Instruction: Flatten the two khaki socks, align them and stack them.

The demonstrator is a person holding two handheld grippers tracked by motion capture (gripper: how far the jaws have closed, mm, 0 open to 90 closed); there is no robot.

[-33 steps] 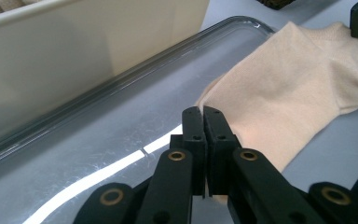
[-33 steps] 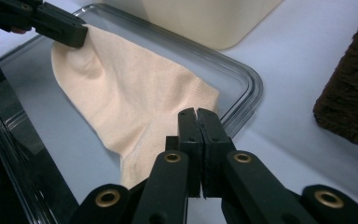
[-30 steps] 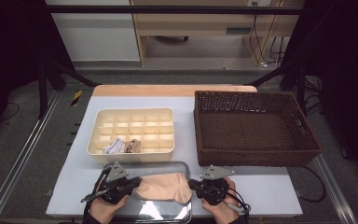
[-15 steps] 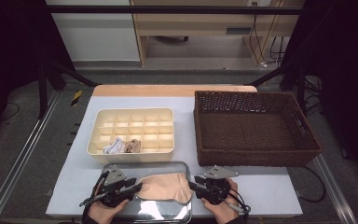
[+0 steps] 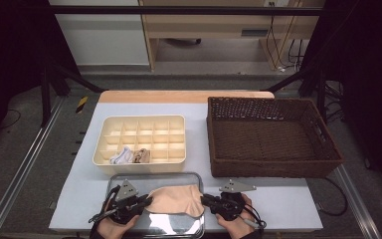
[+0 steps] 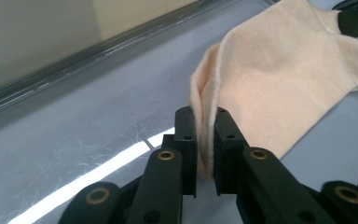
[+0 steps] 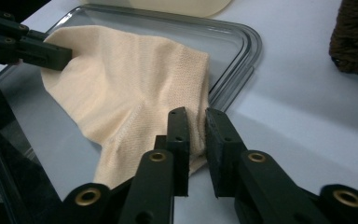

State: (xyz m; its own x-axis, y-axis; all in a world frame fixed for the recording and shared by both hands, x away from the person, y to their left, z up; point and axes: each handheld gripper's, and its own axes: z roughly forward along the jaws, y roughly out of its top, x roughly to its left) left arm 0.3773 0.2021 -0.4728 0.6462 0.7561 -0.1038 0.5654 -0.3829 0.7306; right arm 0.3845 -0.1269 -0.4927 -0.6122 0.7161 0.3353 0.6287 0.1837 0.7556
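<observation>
Our left gripper (image 6: 205, 140) pinches one end of a peach sock (image 5: 174, 200), jaws clamped on the folded cloth; our right gripper (image 7: 196, 135) grips the opposite end. Between them the sock lies stretched over a metal tray (image 5: 179, 226). Just behind the tray sits a cream divided organizer (image 5: 144, 122); a brown wicker basket (image 5: 273, 169) stands to the tray's right rear.

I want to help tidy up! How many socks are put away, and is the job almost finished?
Two small bundles, a white sock and a brownish sock, already sit in the divided tray. In hand: the left gripper and right gripper each pinch an end of the peach sock over the metal tray. It isn't put away yet.
</observation>
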